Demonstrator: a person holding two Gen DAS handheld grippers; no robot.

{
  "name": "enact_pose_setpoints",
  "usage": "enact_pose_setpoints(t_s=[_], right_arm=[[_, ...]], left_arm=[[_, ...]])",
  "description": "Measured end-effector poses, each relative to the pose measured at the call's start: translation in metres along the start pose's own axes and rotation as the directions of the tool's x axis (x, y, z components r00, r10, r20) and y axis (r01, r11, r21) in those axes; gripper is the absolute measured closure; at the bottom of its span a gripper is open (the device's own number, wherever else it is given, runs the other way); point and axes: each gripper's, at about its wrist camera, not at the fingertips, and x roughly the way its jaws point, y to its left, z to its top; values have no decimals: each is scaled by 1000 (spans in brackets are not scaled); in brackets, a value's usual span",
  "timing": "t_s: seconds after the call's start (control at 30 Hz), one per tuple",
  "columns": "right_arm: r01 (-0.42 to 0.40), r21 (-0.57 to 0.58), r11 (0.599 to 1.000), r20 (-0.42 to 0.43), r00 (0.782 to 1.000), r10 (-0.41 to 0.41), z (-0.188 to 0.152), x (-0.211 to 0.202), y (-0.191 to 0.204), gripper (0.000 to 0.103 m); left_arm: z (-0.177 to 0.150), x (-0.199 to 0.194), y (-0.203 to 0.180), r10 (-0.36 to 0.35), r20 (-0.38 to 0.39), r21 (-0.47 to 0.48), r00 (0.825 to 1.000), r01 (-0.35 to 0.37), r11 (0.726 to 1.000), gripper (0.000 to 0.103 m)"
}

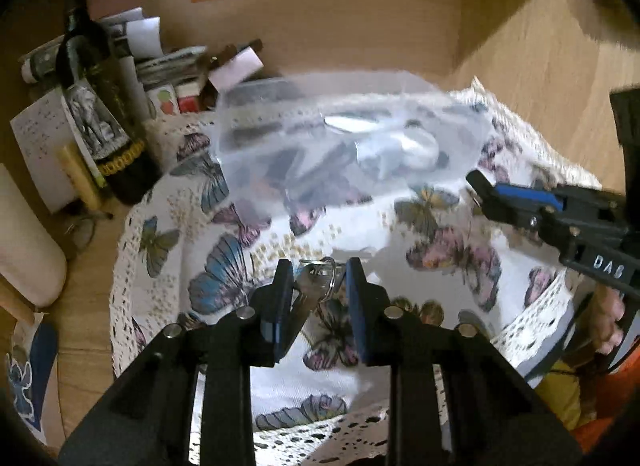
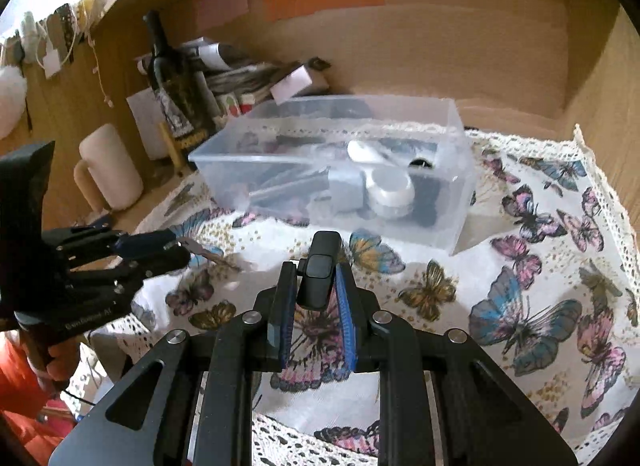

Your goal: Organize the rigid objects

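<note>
Keys pinched in left gripper just in front of the plastic box | right gripper clamps a small black gadget, also near the box | both over the butterfly cloth

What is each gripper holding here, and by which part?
Left gripper: a key, by its blade. Right gripper: a small black device, by its sides.

Left gripper low over the bench, jaws partly apart with a key against one finger, right gripper level, jaws pressed onto a small black device
</note>
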Motion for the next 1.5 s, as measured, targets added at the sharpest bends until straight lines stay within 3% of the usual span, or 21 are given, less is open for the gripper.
enact_pose_setpoints(t_s=[0.2,0.47,0.53,0.73,0.83,0.93,1.07,1.23,1.3,1.5], right_arm=[[12,20,1000,52,999,-13,13,-9,-9,85],[22,24,999,111,994,-25,42,-12,-14,85],[22,22,1000,123,992,-25,50,-11,-15,85],[16,5,1000,134,991,-16,68,0,-17,85],[18,1,1000,115,993,-18,72,11,-17,85],[19,-1,1000,91,996,-19,73,19,-18,85],[19,4,1000,73,997,-19,72,24,-20,85],[24,3,1000,60,998,-24,68,26,-20,85],[25,5,1000,53,998,-25,67,28,-21,84],[20,9,1000,41,999,-21,60,28,-21,84]], left_arm=[[24,-15,17,-31,69,-71,997,36,997,77],[54,-25,25,-31,144,-91,989,45,995,77],[64,-26,26,-20,160,-82,987,34,996,98],[84,-27,30,-16,203,-71,979,31,997,100],[85,-21,30,-11,193,-54,981,22,998,100],[74,-7,33,-29,121,-37,992,33,999,98],[49,15,36,-24,6,-27,1000,24,999,79],[10,34,32,-23,-123,17,992,26,1000,55],[-2,35,29,-9,-136,36,991,14,999,36],[-17,36,36,37,-151,-16,988,-40,999,15]])
